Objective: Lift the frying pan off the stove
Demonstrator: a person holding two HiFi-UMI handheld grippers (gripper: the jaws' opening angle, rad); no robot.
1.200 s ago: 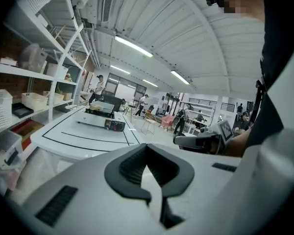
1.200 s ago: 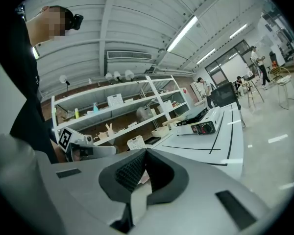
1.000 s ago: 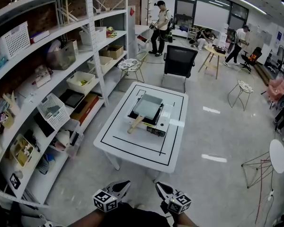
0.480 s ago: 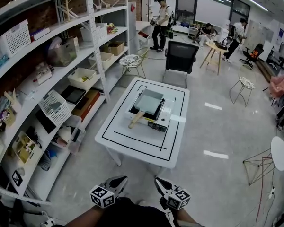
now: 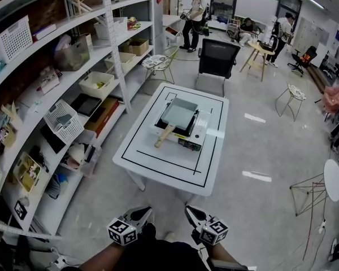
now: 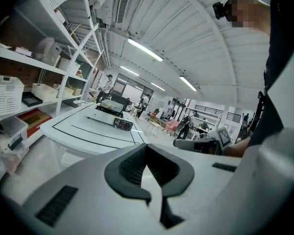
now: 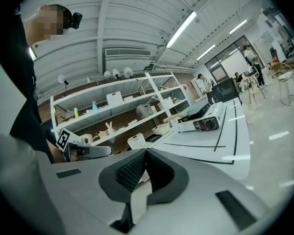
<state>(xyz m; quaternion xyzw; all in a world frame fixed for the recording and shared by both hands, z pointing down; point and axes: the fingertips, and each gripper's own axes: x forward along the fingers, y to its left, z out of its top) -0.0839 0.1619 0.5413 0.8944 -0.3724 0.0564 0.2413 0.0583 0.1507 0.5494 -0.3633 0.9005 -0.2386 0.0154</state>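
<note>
Grippers first: L gripper (image 5: 143, 212) and R gripper (image 5: 191, 212) both hang low at the near edge of the head view, just in front of the person's body. Jaws are closed tip to tip w/ nothing btw them; each gripper view shows pads meeting on air. Rectangular frying pan (image 5: 178, 113) sits on the portable gas stove (image 5: 195, 134), wooden handle (image 5: 163, 136) sticking out toward near-left. Both are on the white table (image 5: 137, 154) w/ black line markings, well apart from both grippers across bare floor. Shelving rack (image 5: 73, 78) runs along the left, a black office chair (image 5: 216, 60) stands at the table's far end, and other people work in the far bkgd. Vs a sec ago, not much: table & pan have slid a little up the head view and look a touch bigger, so the person seems to be edging closer. Grippers keep the same spot & closed state. For the task: still approach stage, lift not begun. Next prob needs walking up to the table, opening one set of jaws, then taking the handle. A handle-only grip could let the pan tip.
</note>
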